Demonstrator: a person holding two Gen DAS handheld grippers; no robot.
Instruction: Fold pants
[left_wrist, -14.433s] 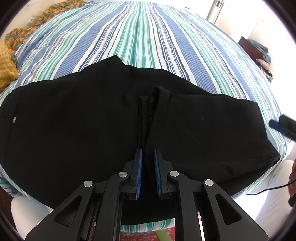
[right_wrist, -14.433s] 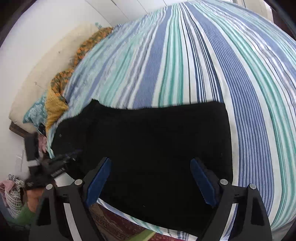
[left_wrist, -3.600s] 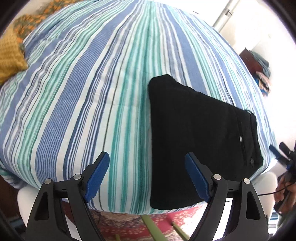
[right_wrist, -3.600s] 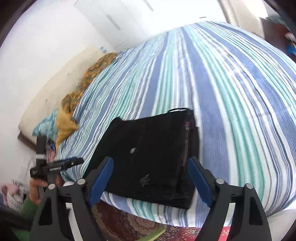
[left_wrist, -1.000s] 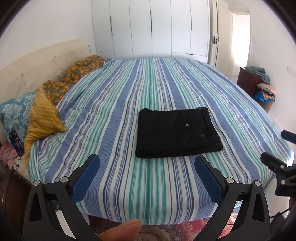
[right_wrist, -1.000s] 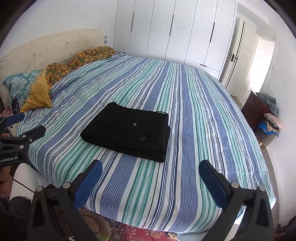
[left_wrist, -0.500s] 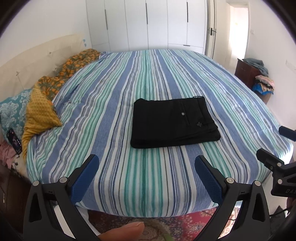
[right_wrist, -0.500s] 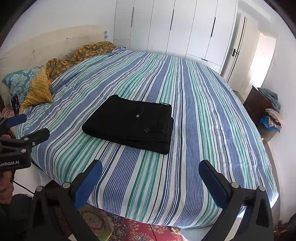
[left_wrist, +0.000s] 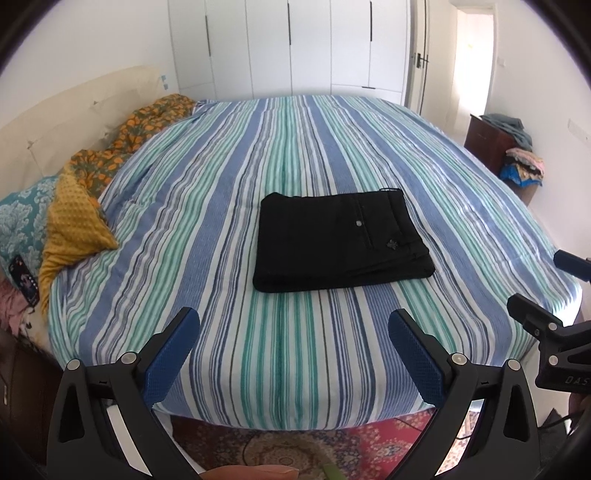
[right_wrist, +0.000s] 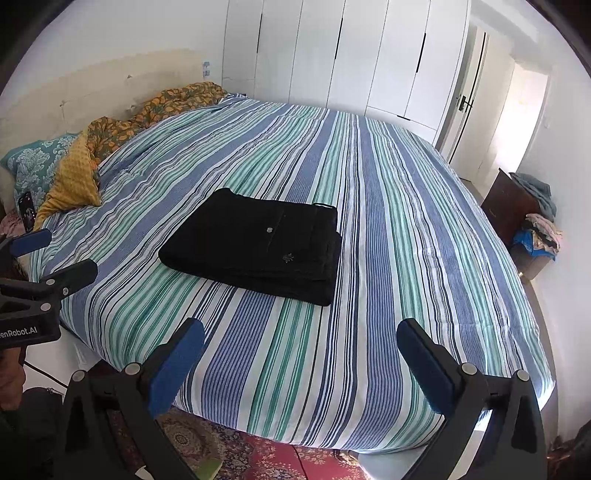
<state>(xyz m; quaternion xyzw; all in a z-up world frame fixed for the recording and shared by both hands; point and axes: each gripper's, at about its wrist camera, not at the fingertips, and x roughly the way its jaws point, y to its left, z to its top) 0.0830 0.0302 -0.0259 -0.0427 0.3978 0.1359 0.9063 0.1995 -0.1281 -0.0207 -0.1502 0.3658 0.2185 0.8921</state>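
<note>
The black pants (left_wrist: 340, 240) lie folded into a flat rectangle on the striped bed (left_wrist: 280, 147), back pocket button facing up; they also show in the right wrist view (right_wrist: 258, 247). My left gripper (left_wrist: 293, 325) is open and empty, held back from the bed's near edge. My right gripper (right_wrist: 301, 338) is open and empty, also off the near edge. Each gripper shows at the side of the other's view, the right one (left_wrist: 546, 295) and the left one (right_wrist: 48, 258).
Yellow and patterned pillows (left_wrist: 74, 218) and an orange blanket (left_wrist: 147, 122) lie at the headboard on the left. White wardrobes (right_wrist: 351, 55) stand behind the bed. A dark cabinet with clothes (right_wrist: 524, 210) stands on the right. A red rug (left_wrist: 295, 443) lies below.
Both grippers have drawn slightly back and steadied; the folded pants stay still on the bed. Much earlier the pants lay spread out and were folded down to this rectangle.
</note>
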